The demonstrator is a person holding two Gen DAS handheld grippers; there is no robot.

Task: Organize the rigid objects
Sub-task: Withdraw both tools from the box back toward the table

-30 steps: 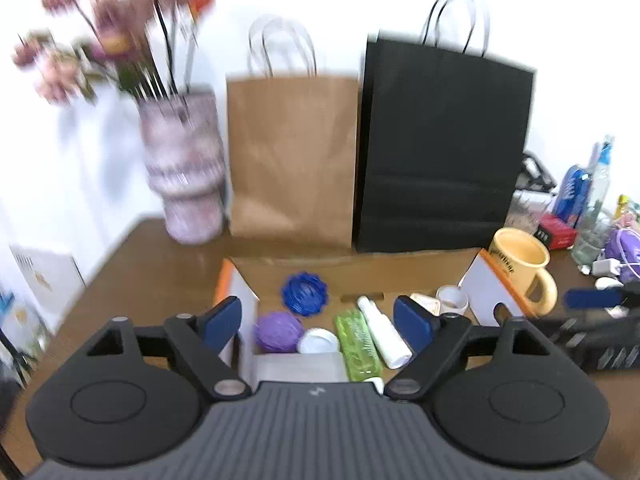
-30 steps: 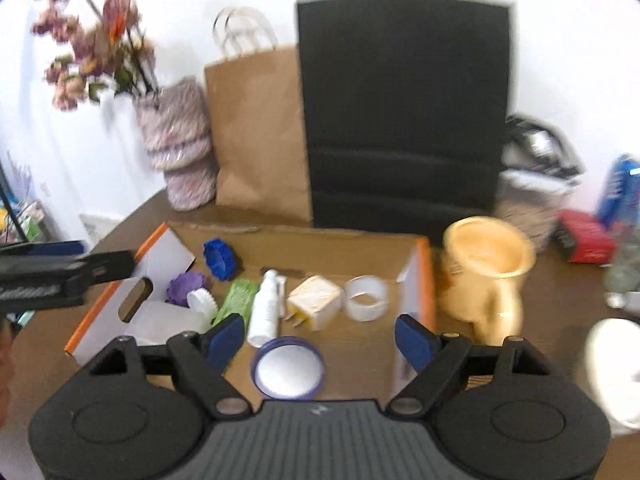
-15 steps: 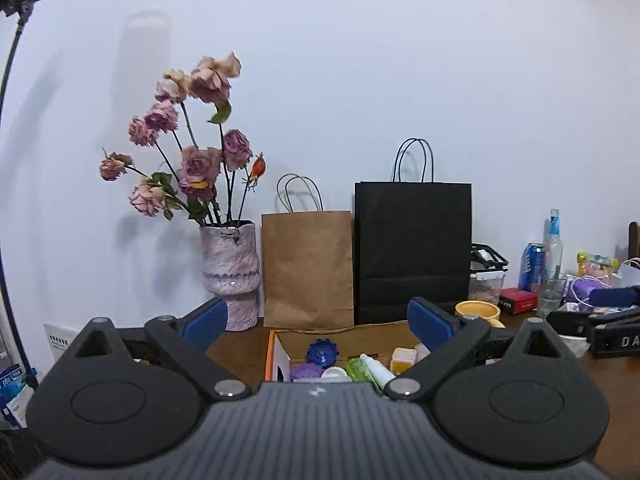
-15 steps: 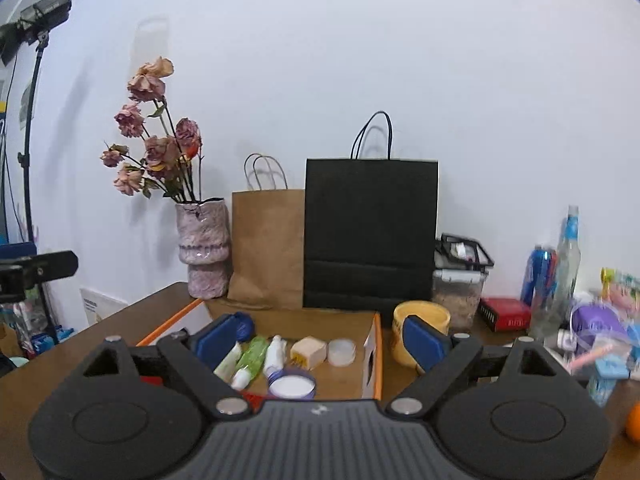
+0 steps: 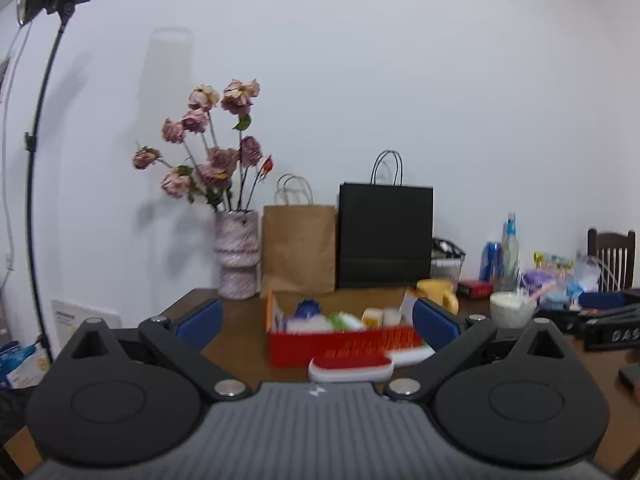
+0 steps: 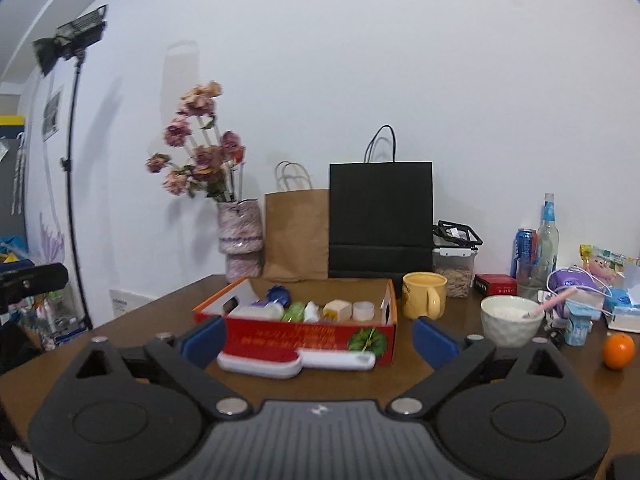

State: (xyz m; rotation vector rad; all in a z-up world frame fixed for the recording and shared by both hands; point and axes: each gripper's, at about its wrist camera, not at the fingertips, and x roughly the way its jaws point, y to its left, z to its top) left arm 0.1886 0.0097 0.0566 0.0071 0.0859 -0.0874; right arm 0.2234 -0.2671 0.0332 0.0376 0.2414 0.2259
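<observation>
A red cardboard box (image 6: 304,340) sits on the brown table (image 6: 120,344) and holds several small items: a blue ball, a green item, a white bottle, a yellow cube and a white ring. A white and red brush (image 6: 296,361) lies on the table against the box's front. The box also shows in the left wrist view (image 5: 340,346), with the brush (image 5: 352,367) in front of it. My left gripper (image 5: 316,322) is open and empty, back from the box. My right gripper (image 6: 318,338) is open and empty, also back from the box.
A yellow mug (image 6: 424,295), white bowl (image 6: 512,320), orange (image 6: 619,351), bottle, can and clutter stand right of the box. A flower vase (image 6: 240,236), brown bag (image 6: 296,234) and black bag (image 6: 380,220) stand behind it. A light stand (image 6: 72,168) is at the left.
Both grippers have pulled back and away from the box, from just above its contents to well in front of it. Both stay open and empty.
</observation>
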